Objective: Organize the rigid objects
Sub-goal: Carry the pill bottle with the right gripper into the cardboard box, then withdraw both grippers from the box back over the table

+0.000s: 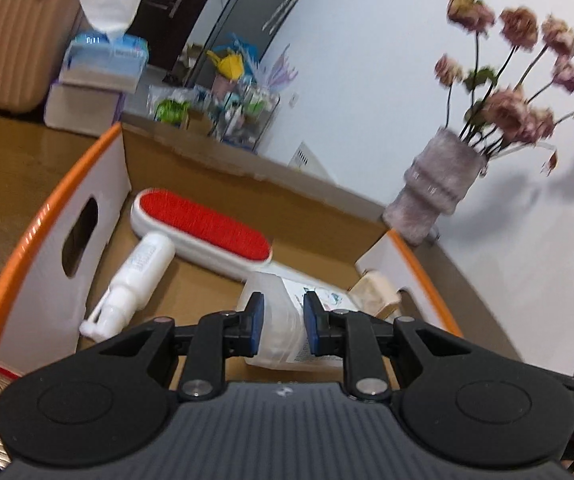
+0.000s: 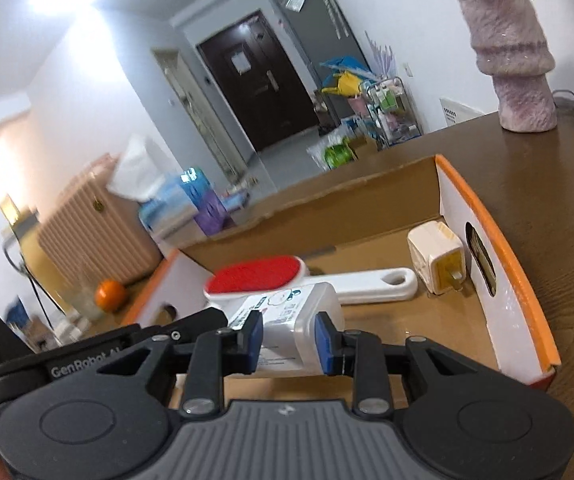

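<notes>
An open cardboard box with orange rims (image 1: 39, 240) (image 2: 499, 248) lies on the brown table. In it lie a white lint brush with a red pad (image 1: 207, 224) (image 2: 263, 274), a white spray bottle (image 1: 131, 280), a cream charger plug (image 2: 441, 258) (image 1: 379, 288) and a translucent white labelled container (image 1: 283, 328) (image 2: 291, 320). My left gripper (image 1: 284, 320) is open, its blue pads (image 1: 256, 320) either side of the container, above it. My right gripper (image 2: 289, 338) is open too, its pads (image 2: 255, 340) flanking the same container without clearly touching it.
A furry mauve vase with dried pink flowers (image 1: 435, 196) (image 2: 515, 60) stands on the table beyond the box. A tissue box (image 1: 103, 56) on stacked boxes, a peach suitcase (image 2: 95, 232) and an orange (image 2: 110, 294) are to the left. A cluttered cart (image 2: 391, 112) stands by the wall.
</notes>
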Available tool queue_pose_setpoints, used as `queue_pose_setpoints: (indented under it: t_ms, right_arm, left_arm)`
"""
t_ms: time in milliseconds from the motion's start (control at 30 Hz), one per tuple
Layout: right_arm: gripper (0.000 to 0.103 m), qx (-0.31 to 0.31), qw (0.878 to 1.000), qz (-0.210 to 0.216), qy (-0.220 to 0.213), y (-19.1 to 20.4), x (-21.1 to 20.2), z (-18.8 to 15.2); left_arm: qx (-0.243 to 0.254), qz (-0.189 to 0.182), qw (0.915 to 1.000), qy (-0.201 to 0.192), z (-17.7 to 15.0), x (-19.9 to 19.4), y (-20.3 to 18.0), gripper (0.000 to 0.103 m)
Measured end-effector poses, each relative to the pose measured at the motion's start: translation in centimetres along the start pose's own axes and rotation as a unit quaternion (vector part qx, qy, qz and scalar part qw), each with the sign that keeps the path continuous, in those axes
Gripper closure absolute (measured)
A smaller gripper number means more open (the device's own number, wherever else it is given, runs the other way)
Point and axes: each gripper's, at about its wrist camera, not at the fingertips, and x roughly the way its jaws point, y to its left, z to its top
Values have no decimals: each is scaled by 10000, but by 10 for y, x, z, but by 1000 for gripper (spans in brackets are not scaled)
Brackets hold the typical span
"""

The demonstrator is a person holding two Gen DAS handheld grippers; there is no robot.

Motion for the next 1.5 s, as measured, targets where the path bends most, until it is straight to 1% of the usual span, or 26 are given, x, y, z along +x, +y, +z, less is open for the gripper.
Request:
queue_pose_setpoints:
  t_ms: [100,167,200,233,267,367,433,467,500,533,567,600,633,667,767,900,967,1067,1200,1267,1400,1467,1500]
  right_arm:
    - [73,-190,9997,-108,87,3,7,-4]
    - [73,-243,9996,-142,63,2,9,-6]
    - [73,-306,9994,-176,49,2,8,-7]
    - [73,-363,9991,-226,27,1,6,-8]
    - [73,-395,9989,-254,10,2,3,-8]
    - [73,-552,9981,-254,-72,6,-15,-6]
    - [73,-697,9970,-322,-136,11,-28,-4]
    - [72,-756,9964,-352,-174,14,-36,-3]
    - [71,-803,9959,-371,-190,16,-42,-3]
    - [68,-858,9953,-399,-198,18,-49,-3]
    - [62,-938,9944,-440,-205,20,-57,-3]
    - [58,-1021,9932,-516,-229,23,-64,-4]
    - [56,-1093,9920,-576,-269,25,-72,-6]
    - [54,-1168,9907,-629,-306,27,-80,-7]
    - [50,-1277,9880,-773,-395,31,-101,-12]
    - [43,-1459,9829,-959,-592,36,-133,-19]
    - [41,-1562,9797,-1050,-692,38,-149,-24]
    - [39,-1647,9758,-1189,-814,40,-169,-32]
    - [36,-1733,9710,-1364,-927,41,-192,-47]
    - [35,-1690,9711,-1370,-984,42,-203,-54]
    - [29,-1467,9743,-1243,-1172,42,-234,-72]
    - [25,-1288,9781,-1079,-1227,44,-250,-81]
    - [23,-1128,9816,-909,-1245,44,-259,-85]
  left_arm:
    - [92,7,9999,78,-3,3,1,78]
    - [119,-120,9997,174,-2,3,2,75]
    - [107,-161,9995,233,0,2,1,75]
    - [132,-159,9995,250,1,-1,1,75]
    - [183,-117,9995,209,2,-6,0,72]
    - [429,64,9990,80,5,-27,-7,58]
    - [650,166,9977,15,4,-44,-13,52]
    - [733,218,9971,3,3,-52,-15,44]
    - [812,288,9963,-3,2,-60,-18,32]
    - [905,368,9952,-32,1,-69,-20,28]
    - [1002,421,9940,-79,0,-78,-22,26]
    - [1092,483,9928,-122,-2,-87,-24,26]
    - [1169,557,9915,-155,-3,-95,-26,25]
    - [1218,610,9905,-188,-5,-104,-27,21]
    - [1346,756,9874,-342,-10,-129,-29,17]
    - [1625,1009,9795,-636,-20,-161,-34,10]
    - [1743,1112,9752,-795,-26,-177,-36,6]
    - [1860,1219,9703,-956,-36,-197,-38,5]
    - [1879,1296,9674,-1097,-50,-222,-38,2]
    - [1868,1313,9668,-1147,-58,-234,-38,1]
    - [1831,1291,9664,-1260,-78,-260,-38,0]
    - [1828,1262,9660,-1320,-89,-273,-39,0]
    - [1830,1240,9660,-1342,-95,-279,-39,0]
